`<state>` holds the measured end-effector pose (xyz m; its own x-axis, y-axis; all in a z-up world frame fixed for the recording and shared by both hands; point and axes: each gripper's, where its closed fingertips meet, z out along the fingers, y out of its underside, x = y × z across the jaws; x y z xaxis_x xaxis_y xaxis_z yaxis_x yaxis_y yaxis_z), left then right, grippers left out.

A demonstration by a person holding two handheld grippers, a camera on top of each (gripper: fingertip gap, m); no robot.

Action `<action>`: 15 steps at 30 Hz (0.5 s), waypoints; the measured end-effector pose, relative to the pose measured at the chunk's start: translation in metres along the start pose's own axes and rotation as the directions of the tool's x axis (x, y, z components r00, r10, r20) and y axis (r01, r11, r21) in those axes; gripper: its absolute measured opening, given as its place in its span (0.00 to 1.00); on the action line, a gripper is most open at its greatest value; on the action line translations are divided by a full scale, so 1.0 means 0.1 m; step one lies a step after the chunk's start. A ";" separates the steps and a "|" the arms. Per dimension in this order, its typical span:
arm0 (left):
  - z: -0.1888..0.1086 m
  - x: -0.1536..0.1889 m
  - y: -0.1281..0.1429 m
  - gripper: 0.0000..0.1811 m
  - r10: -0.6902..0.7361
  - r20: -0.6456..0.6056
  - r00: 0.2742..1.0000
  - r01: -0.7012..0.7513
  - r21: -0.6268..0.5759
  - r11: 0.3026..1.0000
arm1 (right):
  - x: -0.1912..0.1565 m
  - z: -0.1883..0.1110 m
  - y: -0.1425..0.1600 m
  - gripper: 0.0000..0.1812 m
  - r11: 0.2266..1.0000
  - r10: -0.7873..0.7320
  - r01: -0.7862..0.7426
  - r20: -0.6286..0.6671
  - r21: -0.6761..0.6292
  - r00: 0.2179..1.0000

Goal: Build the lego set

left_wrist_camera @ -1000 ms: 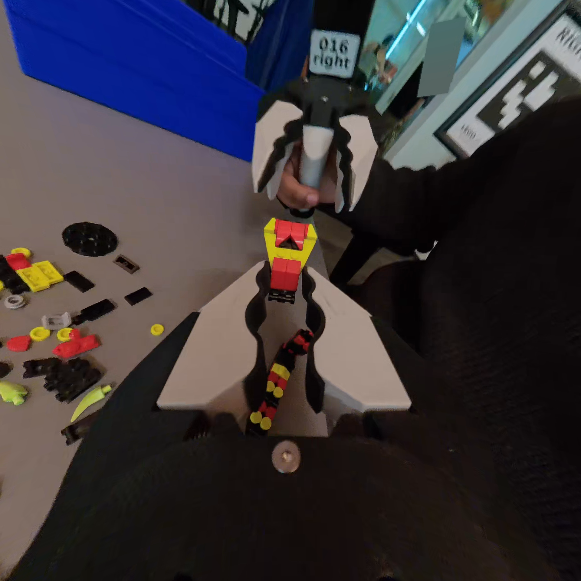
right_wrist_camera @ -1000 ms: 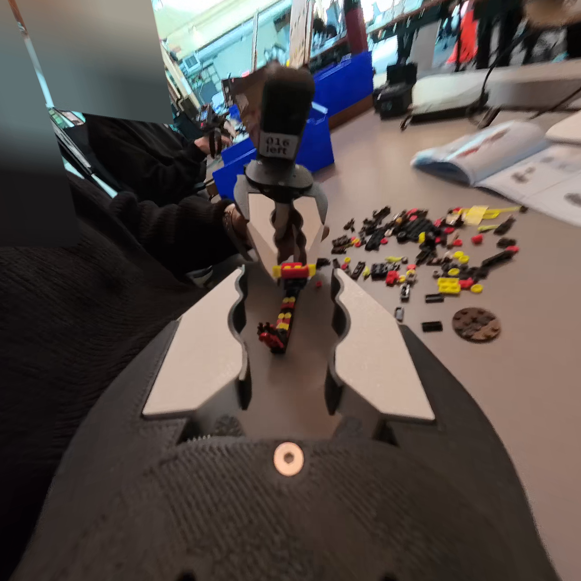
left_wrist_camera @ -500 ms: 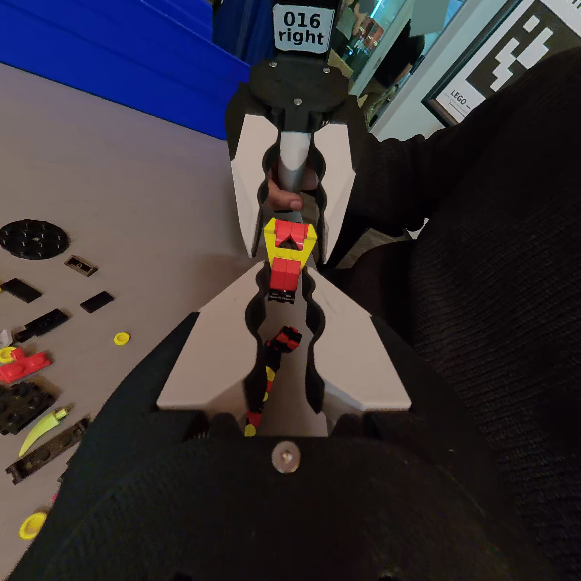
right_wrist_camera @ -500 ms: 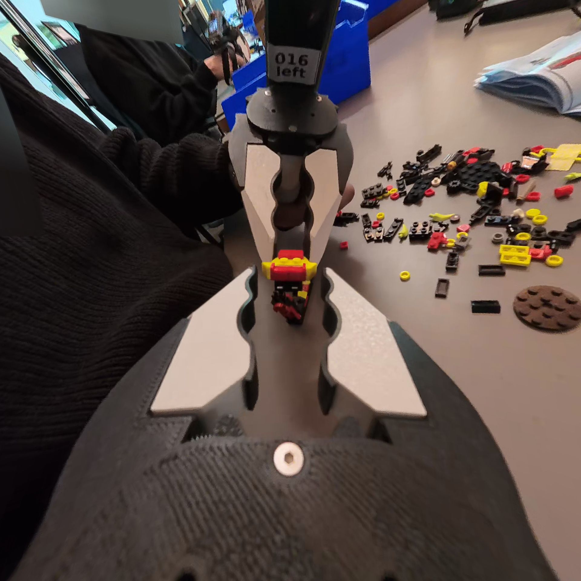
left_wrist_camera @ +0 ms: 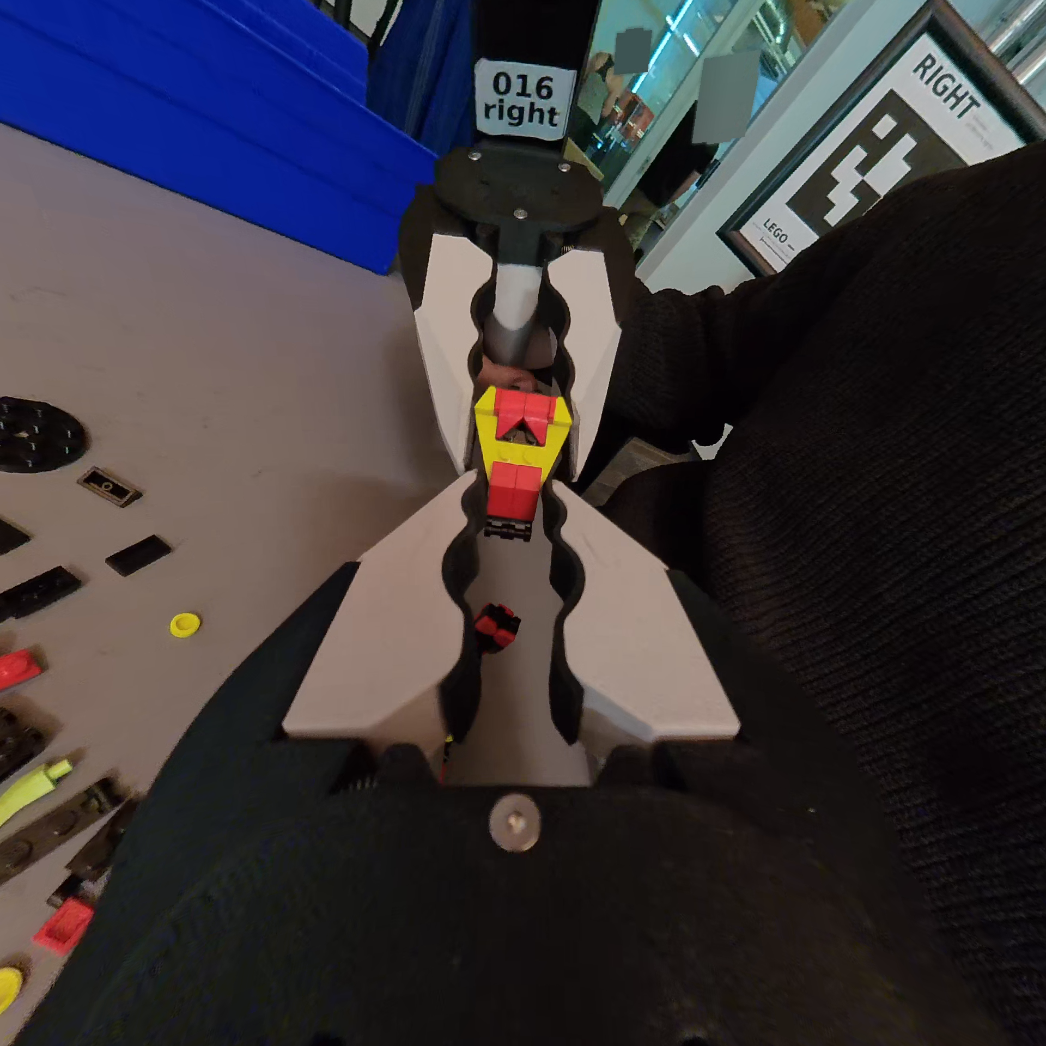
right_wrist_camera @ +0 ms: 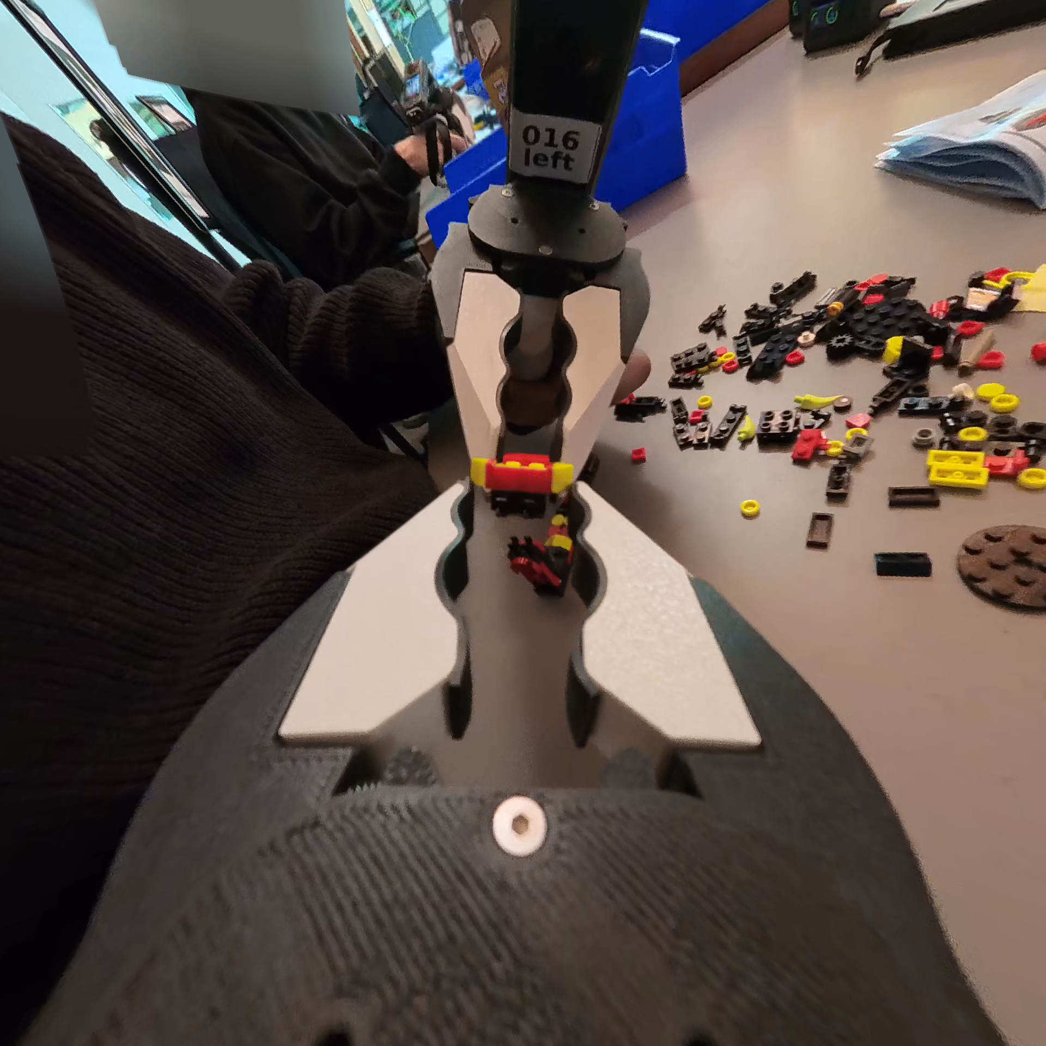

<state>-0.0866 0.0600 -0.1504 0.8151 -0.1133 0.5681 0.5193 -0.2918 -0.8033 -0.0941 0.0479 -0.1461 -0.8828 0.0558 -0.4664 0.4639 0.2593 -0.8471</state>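
Note:
A small lego model with a yellow wedge head, red bricks and a black base is held in the air between both grippers. My left gripper is shut on its red and black lower part. My right gripper faces it from the far side, with its tips pressed against the sides of the yellow head. In the right wrist view the right gripper flanks the model and the left gripper grips it from behind. A jointed black, red and yellow tail hangs below the model, and also shows in the left wrist view.
Loose black, red and yellow pieces are spread on the grey table. A round black plate lies near them. Blue bins stand behind. A booklet lies far right. A dark knitted sleeve fills one side. Left and right tips are no more than a few centimetres apart. The round black plate is about 15 cm from both grippers' fingertips.
The right gripper has moved in toward the left gripper and narrowed its fingers onto the yellow head. The hanging tail has swung and folded up. The left gripper still holds the model.

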 end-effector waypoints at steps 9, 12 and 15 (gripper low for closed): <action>-0.03 -0.07 -0.01 0.20 -0.019 0.033 0.999 0.019 0.012 1.000 | 0.05 -0.03 -0.01 0.17 0.999 0.033 -0.032 -0.012 0.012 0.999; -0.06 -0.11 -0.03 0.23 -0.028 0.049 0.998 0.026 0.026 0.999 | 0.07 -0.07 -0.06 0.17 0.996 0.074 -0.074 0.002 0.052 0.997; -0.04 -0.09 0.01 0.23 -0.059 0.021 0.998 0.059 0.008 0.998 | 0.06 -0.11 -0.14 0.16 0.988 0.116 -0.119 0.037 0.102 0.993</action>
<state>-0.0943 0.0573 -0.1561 0.7883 -0.0760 0.6105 0.5682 -0.2905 -0.7699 -0.1066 0.0555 -0.1344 -0.8195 0.0496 -0.5709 0.5712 0.1507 -0.8069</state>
